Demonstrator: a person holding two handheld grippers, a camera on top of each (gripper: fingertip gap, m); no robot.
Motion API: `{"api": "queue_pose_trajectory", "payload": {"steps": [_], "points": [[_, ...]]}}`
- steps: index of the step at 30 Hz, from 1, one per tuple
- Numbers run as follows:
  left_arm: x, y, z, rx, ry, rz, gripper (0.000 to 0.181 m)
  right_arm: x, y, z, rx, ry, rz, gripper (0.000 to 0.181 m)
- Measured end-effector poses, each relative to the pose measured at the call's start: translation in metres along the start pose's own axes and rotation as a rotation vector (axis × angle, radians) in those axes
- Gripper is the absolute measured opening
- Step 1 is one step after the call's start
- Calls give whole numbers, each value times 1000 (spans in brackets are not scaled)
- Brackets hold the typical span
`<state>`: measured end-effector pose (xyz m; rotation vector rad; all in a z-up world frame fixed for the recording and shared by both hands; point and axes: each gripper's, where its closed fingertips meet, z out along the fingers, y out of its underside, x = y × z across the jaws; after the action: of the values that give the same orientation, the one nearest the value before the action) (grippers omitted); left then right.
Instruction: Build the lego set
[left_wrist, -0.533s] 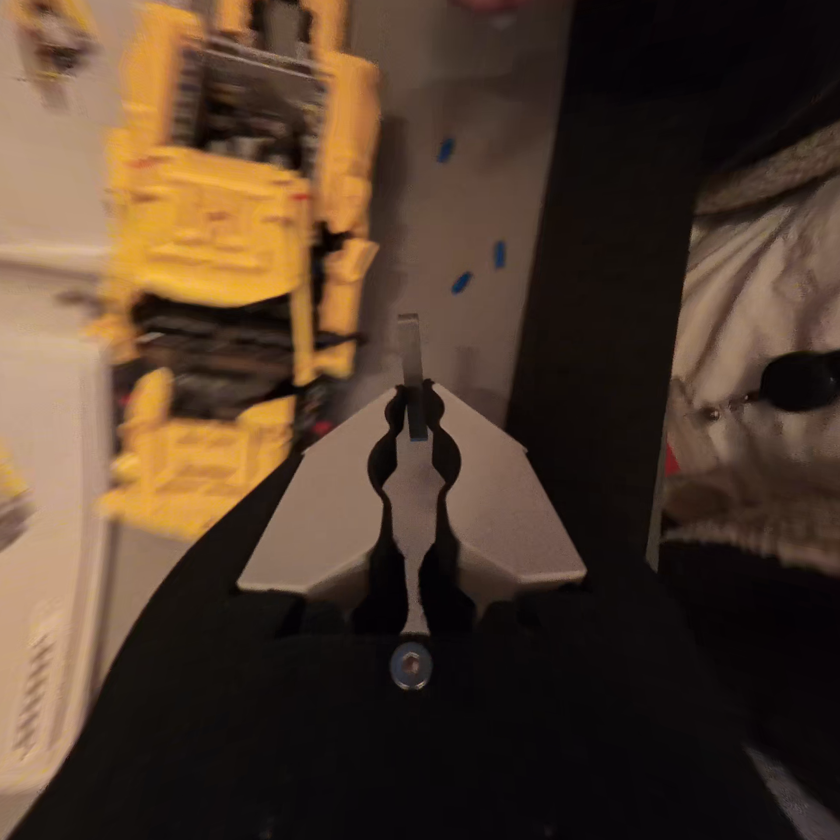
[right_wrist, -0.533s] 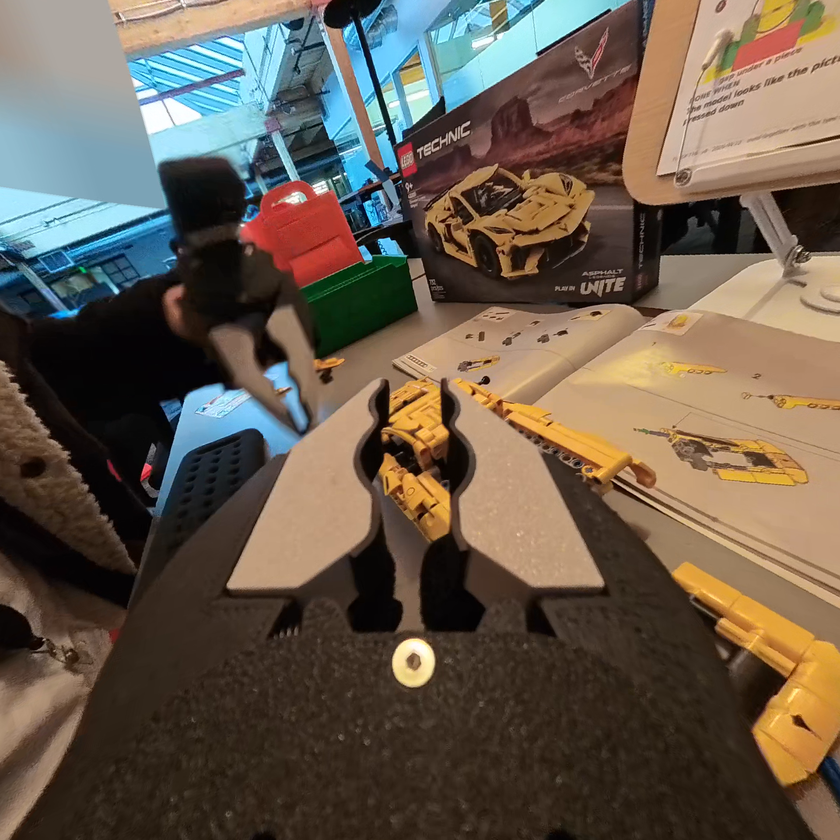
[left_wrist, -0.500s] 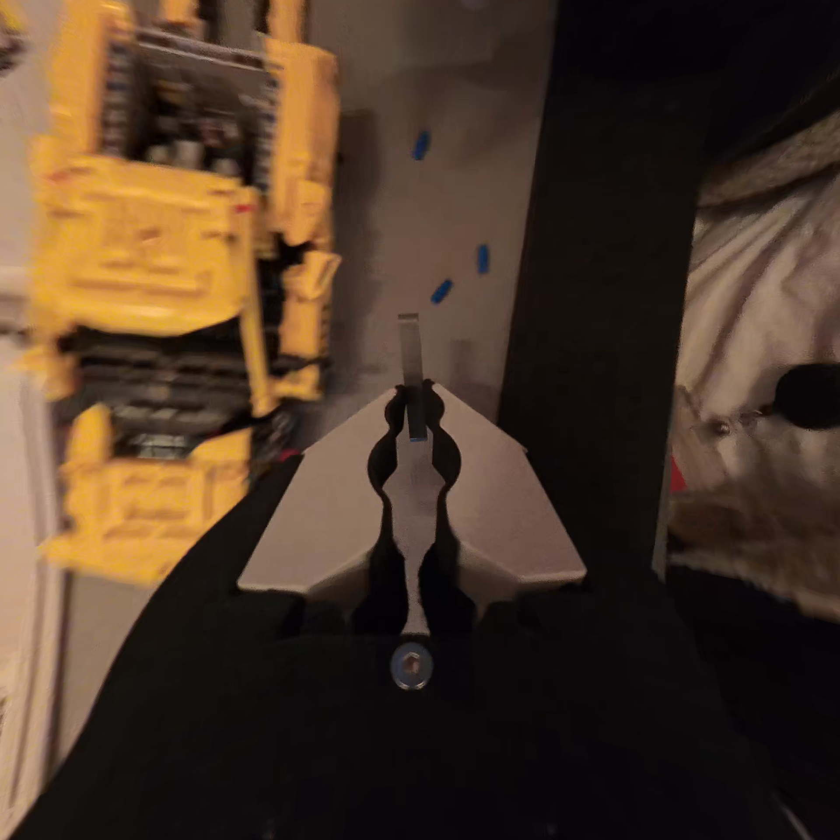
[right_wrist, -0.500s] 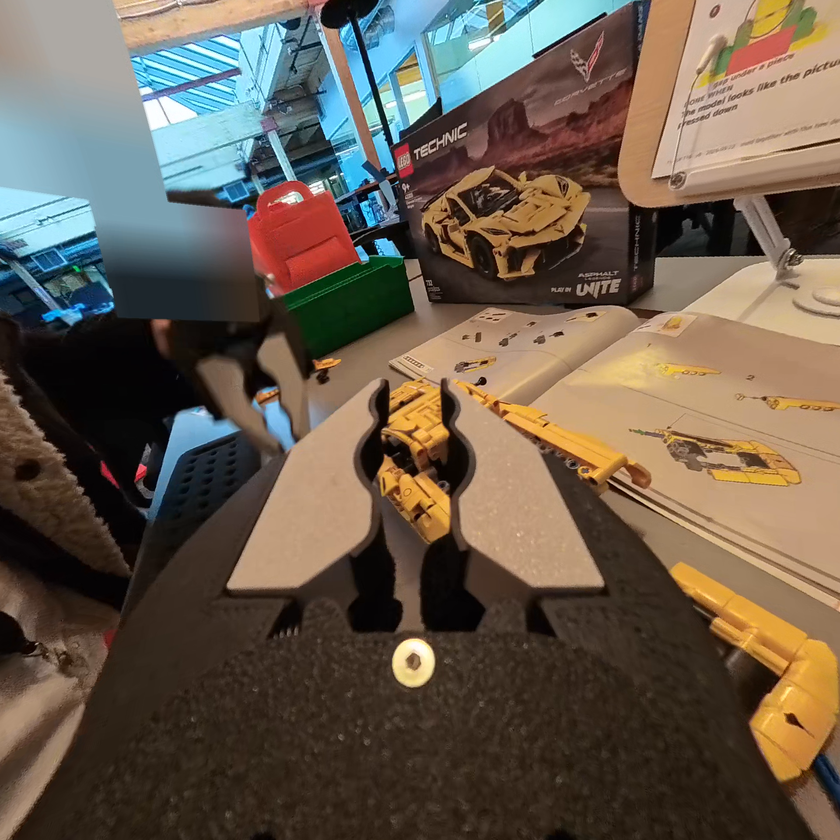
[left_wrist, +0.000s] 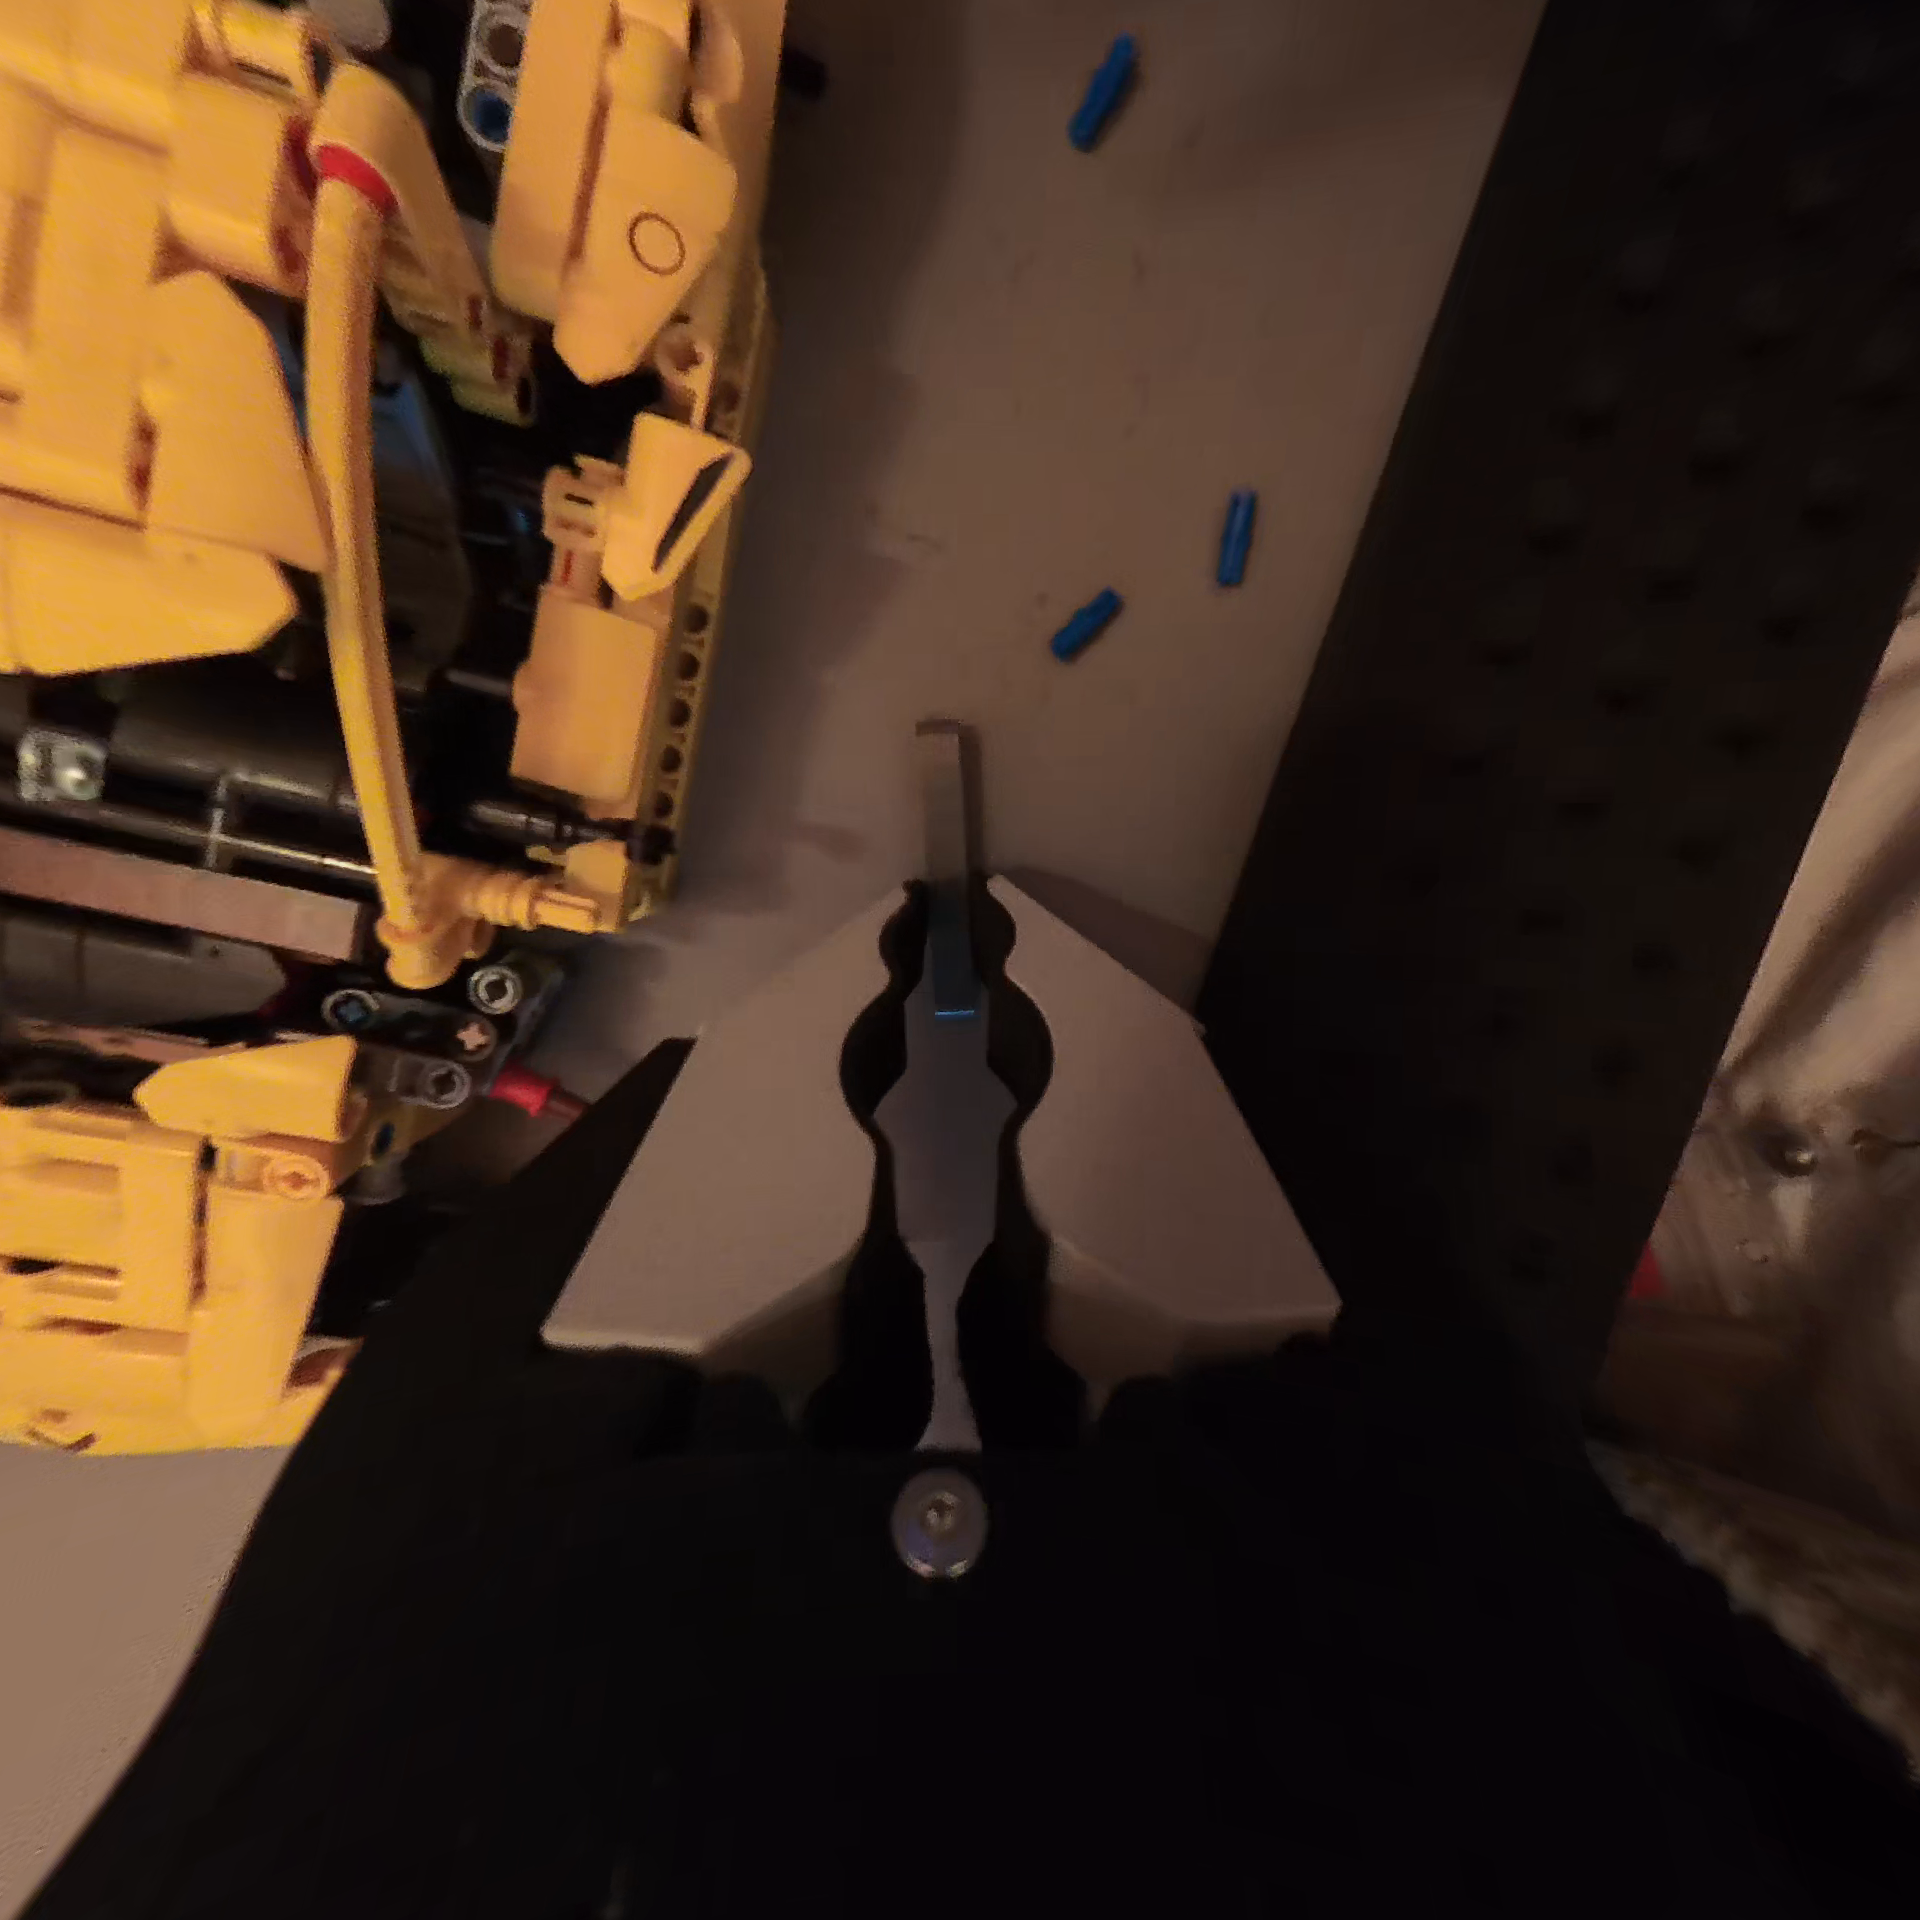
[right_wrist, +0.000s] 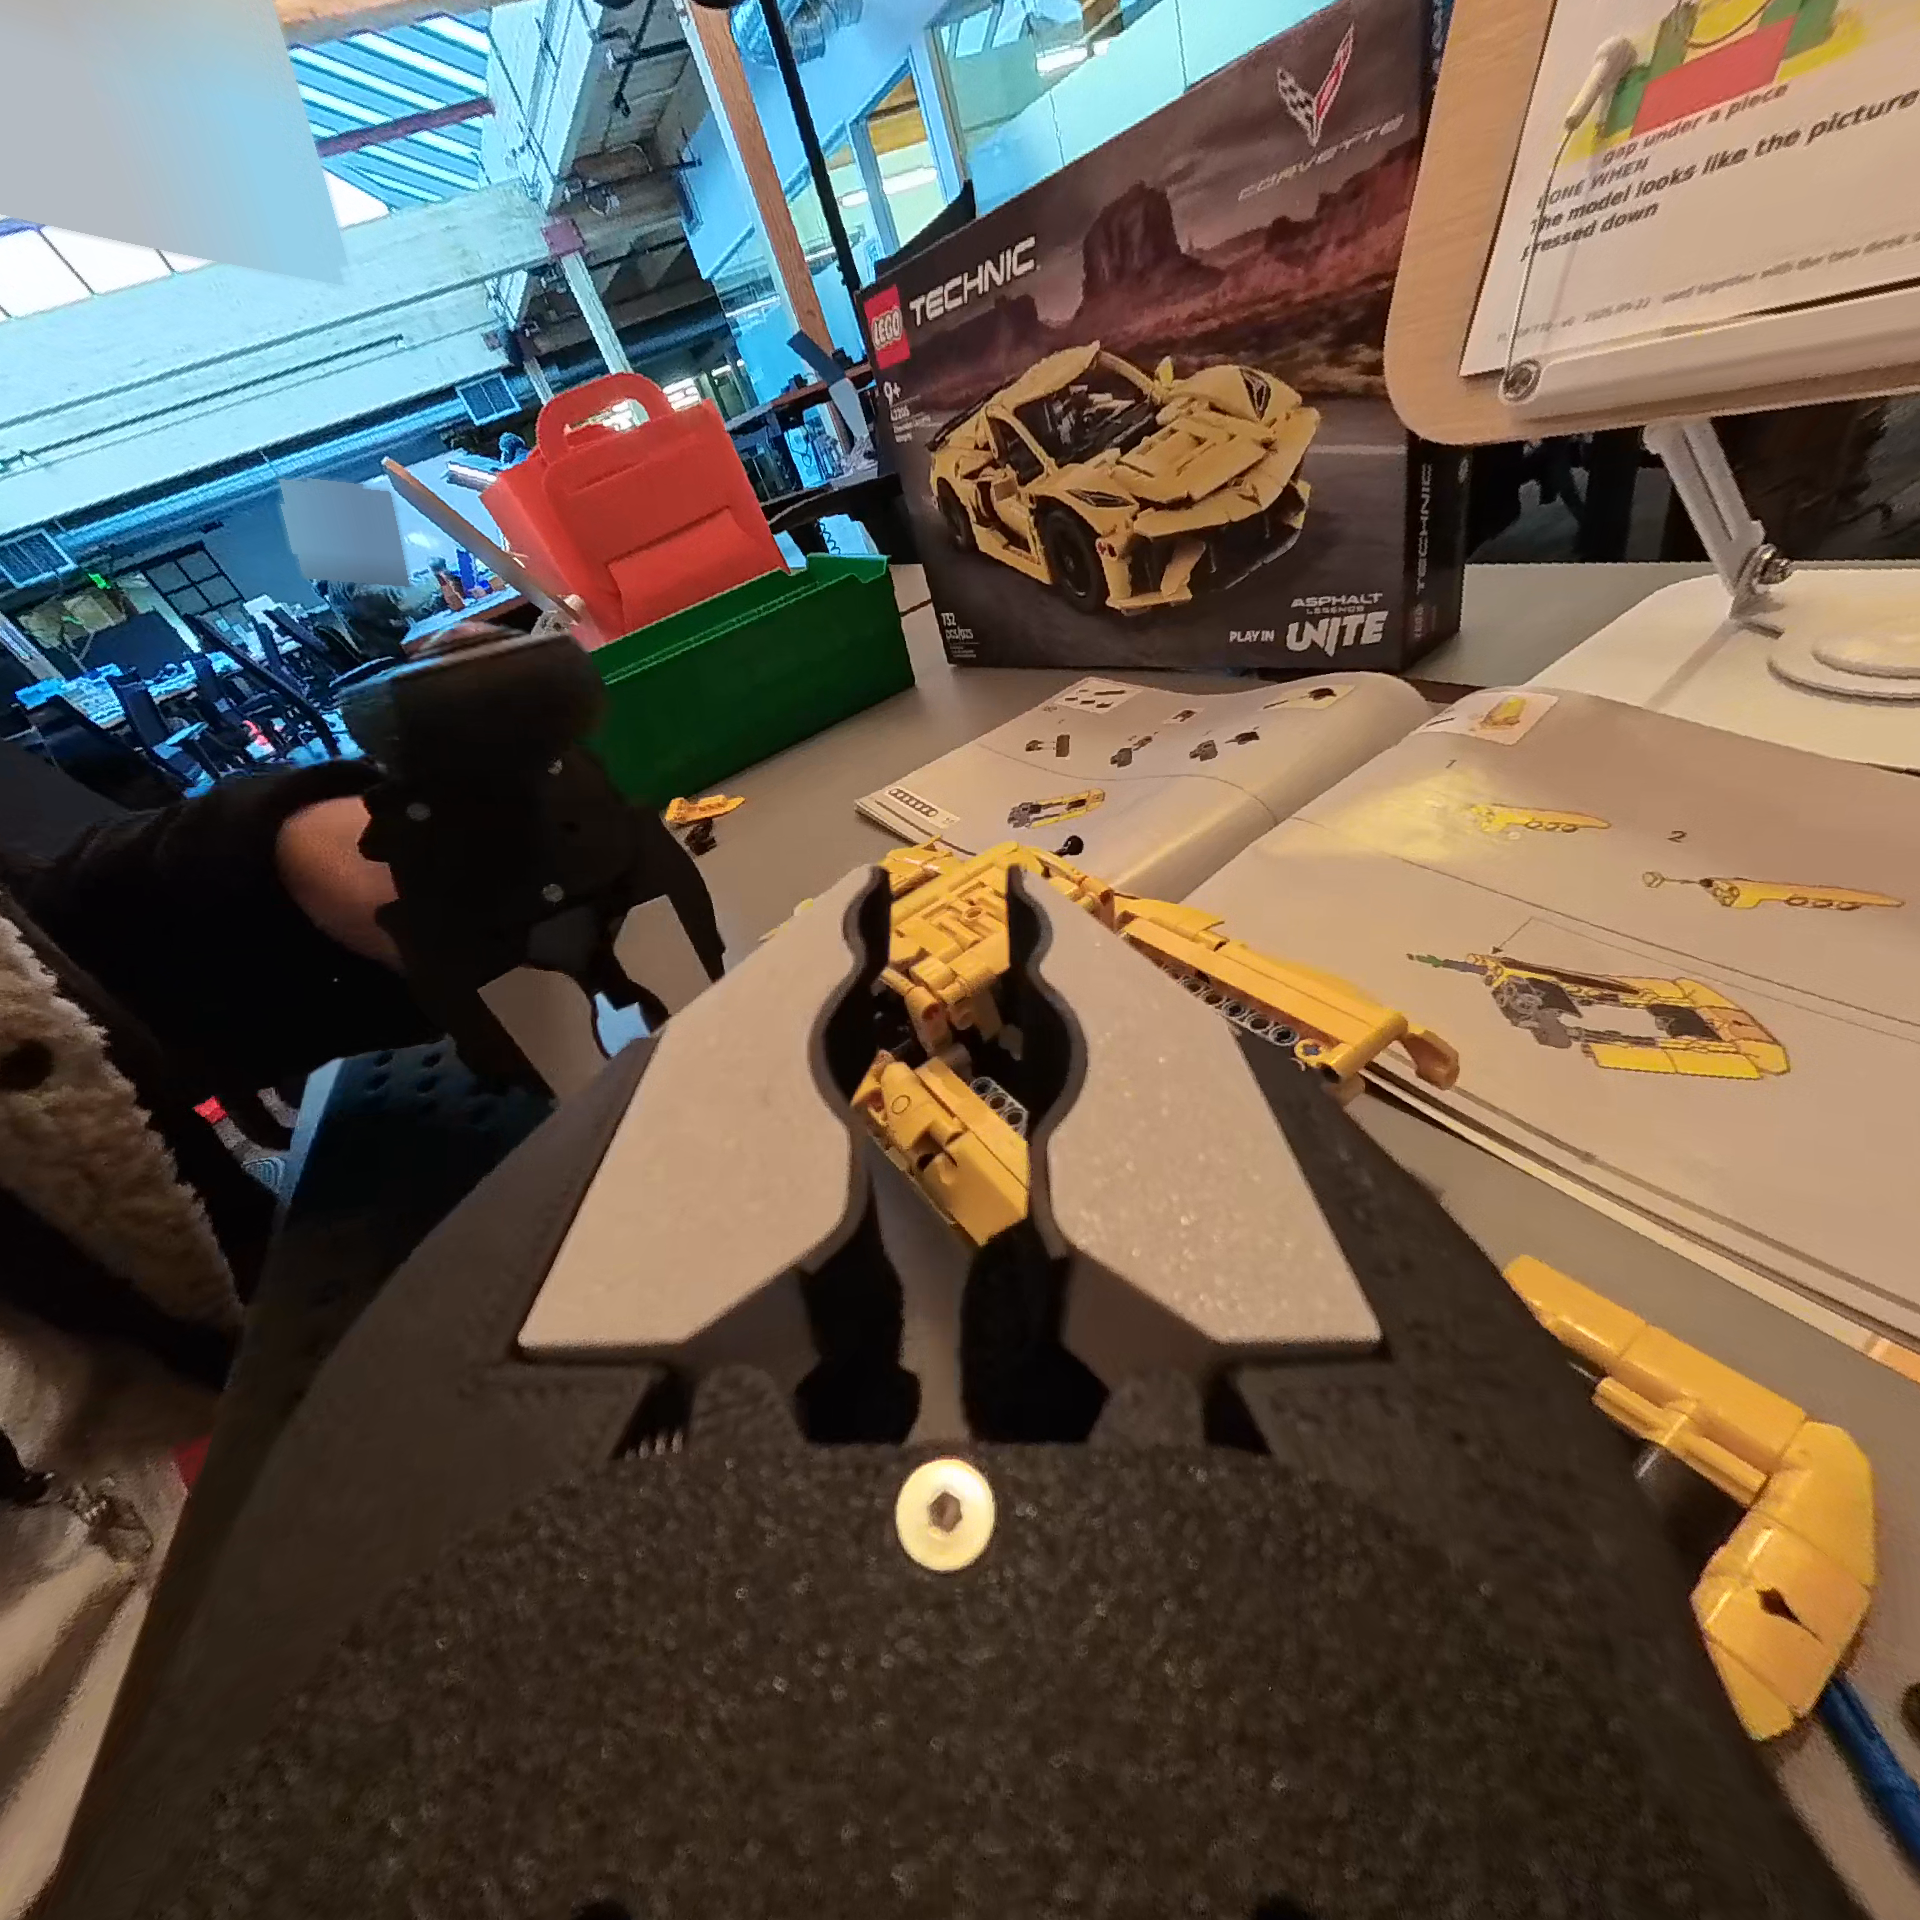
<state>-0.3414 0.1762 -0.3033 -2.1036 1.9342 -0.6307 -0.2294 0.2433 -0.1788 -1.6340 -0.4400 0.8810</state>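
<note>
The yellow Lego car model (left_wrist: 312, 520) lies on the grey table at the left of the left wrist view. My left gripper (left_wrist: 951, 894) is shut on a thin grey-blue piece (left_wrist: 943, 800) that sticks out past its tips, just right of the car. Three blue pins (left_wrist: 1086, 623) lie on the table beyond it. My right gripper (right_wrist: 948, 894) is shut on the yellow car model (right_wrist: 935, 1132), which shows between its fingers. The left gripper's black body (right_wrist: 488, 831), held by a hand, shows low at the left of the right wrist view.
A black studded mat (left_wrist: 1558, 520) lies right of the pins. The open instruction booklet (right_wrist: 1455, 883), the set's box (right_wrist: 1143, 468), a green tray (right_wrist: 748, 665) holding a red part (right_wrist: 634, 520), a white stand (right_wrist: 1714, 644) and a loose yellow sub-assembly (right_wrist: 1766, 1507) surround the car.
My left gripper has moved down toward the table with the thin piece still in it; the car now looks larger and farther left. My right gripper has barely moved.
</note>
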Motion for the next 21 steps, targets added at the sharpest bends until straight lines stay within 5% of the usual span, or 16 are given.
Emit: {"api": "queue_pose_trajectory", "payload": {"steps": [6, 9, 14, 17, 21], "points": [[5, -12, 5, 118, 9, -80, 9, 7, 5, 2, -15, 5, 29, 21], [3, -16, -4, 224, 50, -161, 31, 12, 6, 1, -11, 10, 56, 21], [-52, -11, -93, 647, -44, -361, 31, 22, 3, -6, 20, 40, 98, 21], [-103, 46, -162, 803, -327, -462, 31, 22, 0, -7, 42, 30, 86, 27], [-138, 175, -226, 650, -779, -497, 31, 26, -2, -8, 54, 41, 87, 28]]}}
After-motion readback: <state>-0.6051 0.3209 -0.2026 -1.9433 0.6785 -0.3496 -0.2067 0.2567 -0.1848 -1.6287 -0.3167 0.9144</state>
